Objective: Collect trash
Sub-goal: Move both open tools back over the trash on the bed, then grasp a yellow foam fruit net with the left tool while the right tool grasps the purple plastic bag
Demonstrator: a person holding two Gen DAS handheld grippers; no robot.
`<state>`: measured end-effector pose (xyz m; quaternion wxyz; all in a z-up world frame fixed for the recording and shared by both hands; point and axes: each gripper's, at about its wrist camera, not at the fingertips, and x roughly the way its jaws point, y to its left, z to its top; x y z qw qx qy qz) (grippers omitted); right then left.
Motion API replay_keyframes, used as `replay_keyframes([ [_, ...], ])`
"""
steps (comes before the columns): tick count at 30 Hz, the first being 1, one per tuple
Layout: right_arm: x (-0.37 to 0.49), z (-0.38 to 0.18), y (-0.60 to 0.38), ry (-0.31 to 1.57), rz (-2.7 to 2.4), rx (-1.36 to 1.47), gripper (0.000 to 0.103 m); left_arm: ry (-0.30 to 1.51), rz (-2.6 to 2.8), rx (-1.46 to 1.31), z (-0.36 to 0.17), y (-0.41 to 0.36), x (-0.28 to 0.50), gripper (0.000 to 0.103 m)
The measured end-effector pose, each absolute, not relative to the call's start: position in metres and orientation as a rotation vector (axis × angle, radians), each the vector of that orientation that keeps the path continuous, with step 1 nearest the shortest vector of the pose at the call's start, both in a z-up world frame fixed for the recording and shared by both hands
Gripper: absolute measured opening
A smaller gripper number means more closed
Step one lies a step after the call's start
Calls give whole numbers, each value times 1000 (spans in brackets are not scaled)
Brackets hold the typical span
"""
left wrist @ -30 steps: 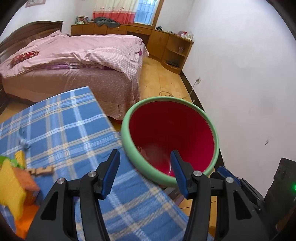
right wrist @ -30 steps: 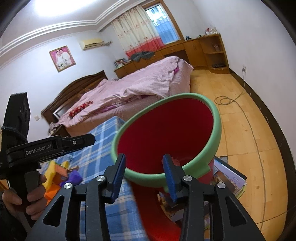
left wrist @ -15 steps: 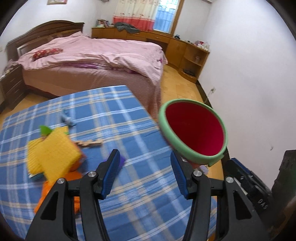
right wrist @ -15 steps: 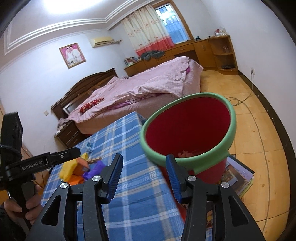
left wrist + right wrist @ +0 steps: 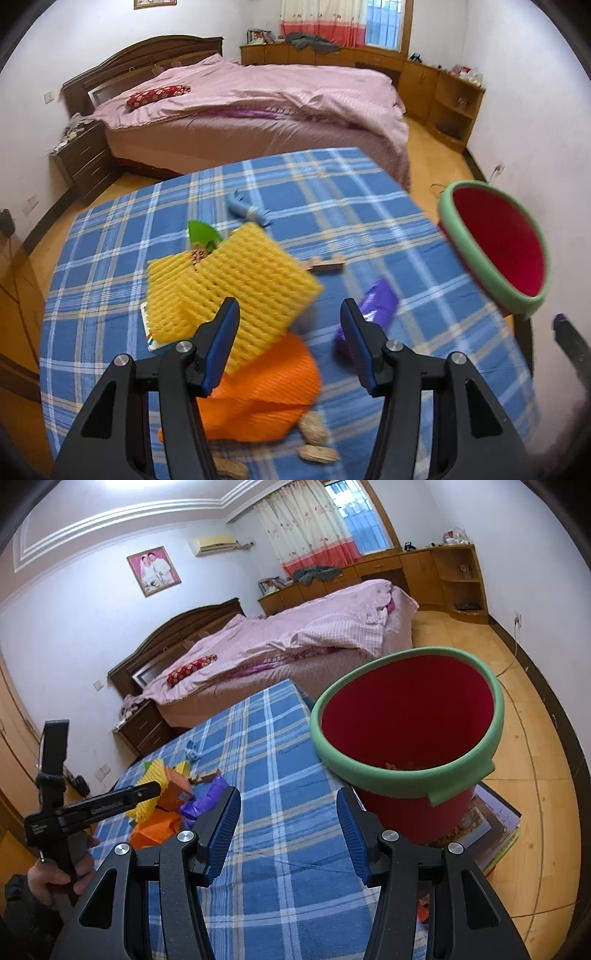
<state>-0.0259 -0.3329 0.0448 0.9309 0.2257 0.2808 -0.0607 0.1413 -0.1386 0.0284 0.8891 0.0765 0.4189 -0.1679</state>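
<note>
A red bin with a green rim (image 5: 406, 734) stands beside the table's right edge; it also shows in the left wrist view (image 5: 495, 243). Trash lies on the blue plaid tablecloth (image 5: 332, 192): yellow foam netting (image 5: 229, 284), orange foam netting (image 5: 266, 387), a purple wrapper (image 5: 373, 310), a green wrapper (image 5: 201, 236), a blue scrap (image 5: 245, 210), a wooden piece (image 5: 327, 264) and peanut shells (image 5: 314, 439). My left gripper (image 5: 290, 343) is open and empty just above the foam pile. My right gripper (image 5: 288, 827) is open and empty over the table, left of the bin.
A bed with pink bedding (image 5: 258, 96) stands behind the table. Wooden cabinets (image 5: 436, 81) line the far wall. Books (image 5: 495, 830) lie under the bin on the wooden floor (image 5: 535, 775). A cable (image 5: 517, 653) trails along the floor.
My left gripper has swung left from above the bin to over the trash pile. My right gripper has drawn back from the bin's rim and now sits over the table.
</note>
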Motion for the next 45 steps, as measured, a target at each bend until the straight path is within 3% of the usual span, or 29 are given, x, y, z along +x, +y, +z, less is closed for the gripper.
replay_keyframes([
  [7, -17, 36, -330, 613, -126, 458, 56, 863, -235, 231, 9, -140, 155, 57],
  [10, -15, 34, -328, 616, -113, 462, 56, 892, -225, 176, 4, -129, 164, 44],
  [12, -12, 34, -327, 621, -111, 456, 56, 896, -240, 135, 5, -121, 165, 23],
  [15, -6, 35, -324, 630, -104, 440, 56, 892, -308, 34, 11, -107, 161, 14],
  [25, 32, 27, -294, 709, -15, 405, 56, 811, -389, -133, 32, -72, 131, 12],
  [45, 117, -4, -233, 852, -6, 421, 56, 781, -363, -334, 5, -9, 138, 12],
])
